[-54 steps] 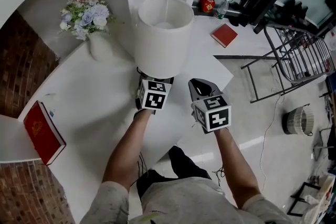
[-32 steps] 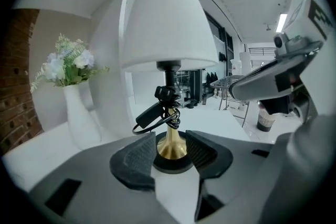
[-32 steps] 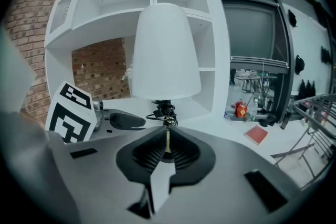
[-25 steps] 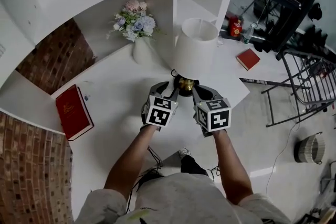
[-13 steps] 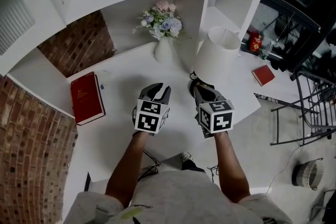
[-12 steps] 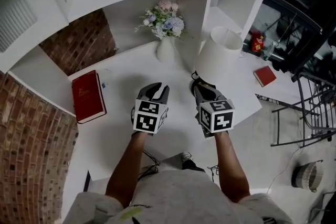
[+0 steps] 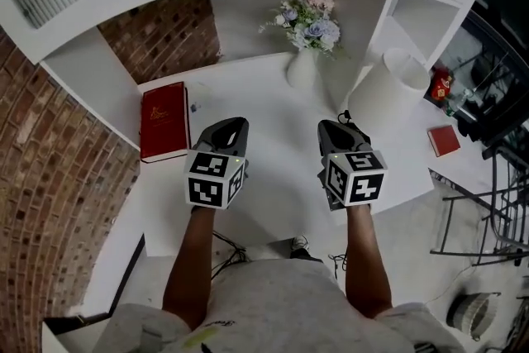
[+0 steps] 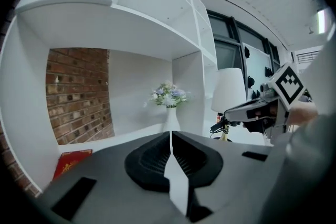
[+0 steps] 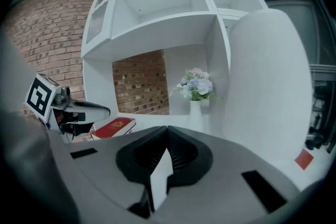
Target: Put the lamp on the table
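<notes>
The lamp [image 7: 384, 87], with a white shade and a dark base, stands by itself on the white table [image 7: 273, 103], at its right side by the shelf upright. The shade also shows in the left gripper view [image 8: 228, 91] and fills the right of the right gripper view [image 9: 268, 86]. My right gripper [image 7: 335, 128] is just left of the lamp's base, shut and holding nothing [image 9: 167, 128]. My left gripper [image 7: 230, 126] hangs over the middle of the table, well clear of the lamp. Its jaws [image 8: 171, 134] have just been closing and now meet with nothing between them.
A white vase of flowers [image 7: 306, 37] stands behind the lamp in the shelf niche. A red book [image 7: 164, 120] lies at the table's left, and a smaller red book [image 7: 444, 140] at its far right. A metal chair frame [image 7: 488, 202] stands on the floor to the right.
Both grippers have drawn back from the lamp's base, the left one moving off to the left and its jaws closing. The lamp stays on the table.
</notes>
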